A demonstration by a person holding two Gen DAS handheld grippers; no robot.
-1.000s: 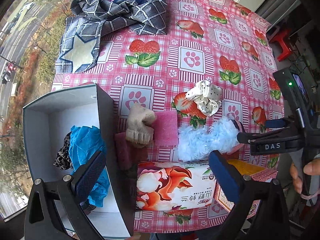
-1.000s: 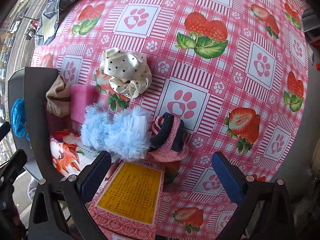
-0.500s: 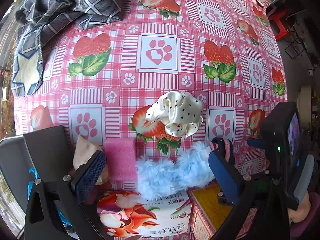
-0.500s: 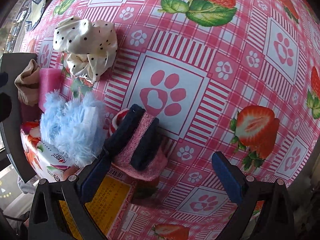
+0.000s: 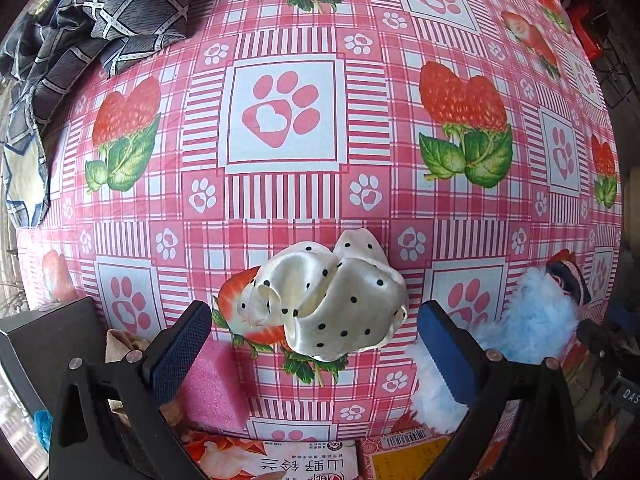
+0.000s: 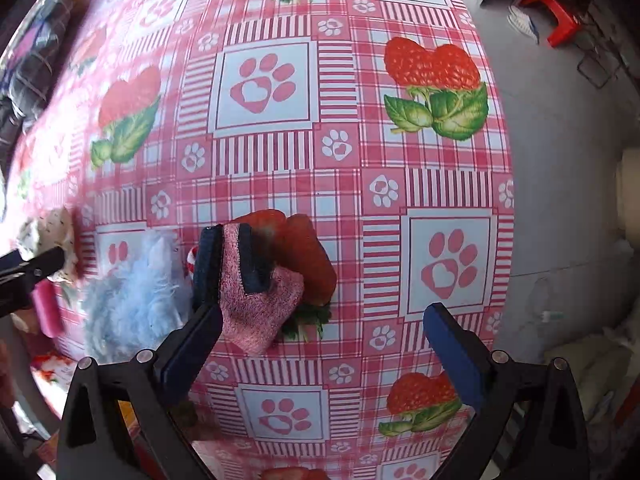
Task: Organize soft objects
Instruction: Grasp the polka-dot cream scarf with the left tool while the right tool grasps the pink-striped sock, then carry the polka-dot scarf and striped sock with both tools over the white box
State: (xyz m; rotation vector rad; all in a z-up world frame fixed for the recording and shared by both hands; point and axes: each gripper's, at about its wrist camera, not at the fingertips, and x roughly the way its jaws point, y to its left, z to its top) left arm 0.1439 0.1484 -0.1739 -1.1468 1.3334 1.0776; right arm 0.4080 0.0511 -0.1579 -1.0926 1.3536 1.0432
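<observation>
My left gripper (image 5: 314, 344) is open, its jaws on either side of a white polka-dot scrunchie (image 5: 328, 304) lying on the tablecloth. A pink sponge (image 5: 214, 384) lies by its left finger and a fluffy light-blue item (image 5: 524, 332) by its right. My right gripper (image 6: 322, 344) is open and empty; a pink and navy sock (image 6: 248, 288) lies just ahead of its left finger, with the blue fluffy item (image 6: 128, 300) to its left. A beige sock (image 5: 122, 340) peeks out beside the black box wall (image 5: 48, 344).
The table has a pink strawberry and paw-print cloth (image 5: 280, 120). A grey checked garment (image 5: 100, 20) lies at the far left. A tissue pack (image 5: 288, 462) and a yellow-labelled box (image 5: 404, 456) sit at the near edge. The table edge (image 6: 508, 200) drops to the floor on the right.
My left gripper has moved forward and right, away from the box, until its jaws straddle the polka-dot scrunchie. My right gripper has swung right, so the sock now sits by its left finger.
</observation>
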